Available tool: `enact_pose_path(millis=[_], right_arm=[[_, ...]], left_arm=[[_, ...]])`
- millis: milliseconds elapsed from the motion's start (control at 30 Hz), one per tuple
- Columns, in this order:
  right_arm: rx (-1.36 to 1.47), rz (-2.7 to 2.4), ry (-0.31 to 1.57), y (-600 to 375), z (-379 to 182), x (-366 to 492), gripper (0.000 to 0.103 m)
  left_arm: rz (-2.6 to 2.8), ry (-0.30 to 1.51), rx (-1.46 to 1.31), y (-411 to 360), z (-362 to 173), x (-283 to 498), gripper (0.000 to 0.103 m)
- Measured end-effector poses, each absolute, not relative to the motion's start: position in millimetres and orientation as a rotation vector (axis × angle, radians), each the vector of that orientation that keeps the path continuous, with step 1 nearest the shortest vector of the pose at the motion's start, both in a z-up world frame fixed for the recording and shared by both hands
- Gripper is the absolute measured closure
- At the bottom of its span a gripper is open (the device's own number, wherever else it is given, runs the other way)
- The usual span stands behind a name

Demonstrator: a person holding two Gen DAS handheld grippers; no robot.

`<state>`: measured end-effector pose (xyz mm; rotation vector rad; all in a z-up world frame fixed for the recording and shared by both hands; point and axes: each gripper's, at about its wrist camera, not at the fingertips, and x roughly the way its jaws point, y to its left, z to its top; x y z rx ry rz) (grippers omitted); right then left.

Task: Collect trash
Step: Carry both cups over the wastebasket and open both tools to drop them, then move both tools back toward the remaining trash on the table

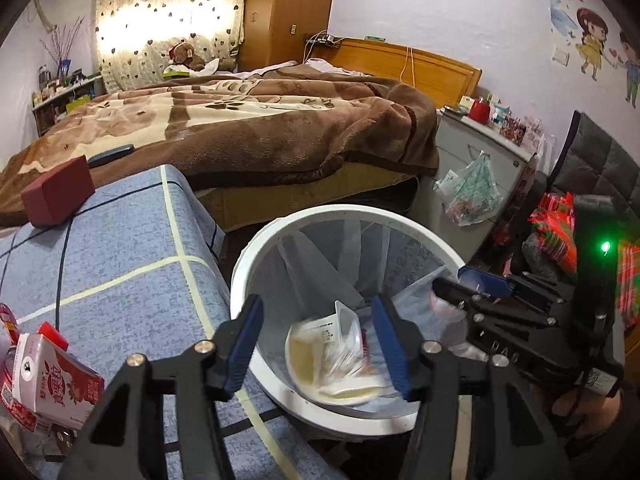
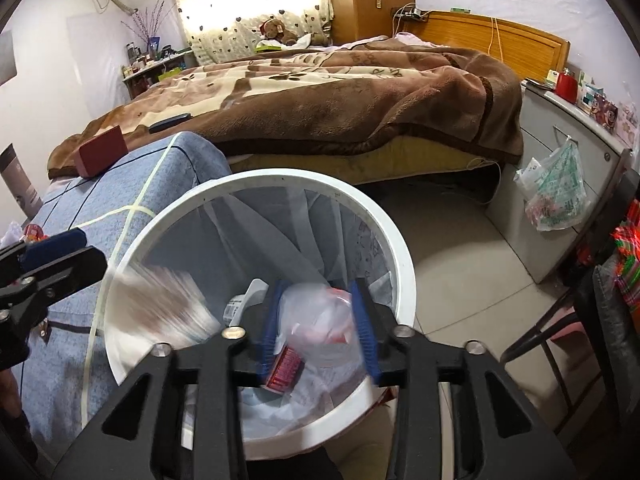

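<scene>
my left gripper (image 1: 318,344) hung open and empty over the round white plastic bin (image 1: 256,256). my right gripper (image 2: 320,328) stood open around a blurred clear plastic wrapper (image 2: 316,320). in the bin's clear liner lay a stained white tray (image 1: 320,368) and a red packet (image 2: 284,372).

Both cameras sit on the grippers and look steeply down and forward, close over the white bin (image 1: 256,256), toward the bed (image 1: 256,128) and far curtain (image 1: 168,12). The left view hangs over the bin's left rim beside the blue cover (image 1: 120,248); the right view looks from farther right. They share bin (image 2: 404,256), bed (image 2: 340,108) and cabinet (image 2: 560,216)
</scene>
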<state>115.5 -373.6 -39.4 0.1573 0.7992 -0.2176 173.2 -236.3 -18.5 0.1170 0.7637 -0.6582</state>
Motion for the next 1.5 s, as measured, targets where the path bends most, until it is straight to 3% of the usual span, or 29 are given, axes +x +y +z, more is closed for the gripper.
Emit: enact_pose_path(millis=[67,667,1500], right_arm=[[0.159,-0.216,0.795,-372.4,-39.6,115.6,0.049],[0.176,-0.216,0.734,-352.9,-23.5,104.2,0.048],[0.129,-0.055,0.630,-264.3,4.6,105.1,0.048]], left_arm=[[-0.653,0.756,0.126,-234.7,-17.0,172.2,0.044],[-0.593,0.694,0.115,-193.6,-0.6,153.9,0.041],[-0.413,0.593,0.032,-64.3,23.2,123.1,0.039]])
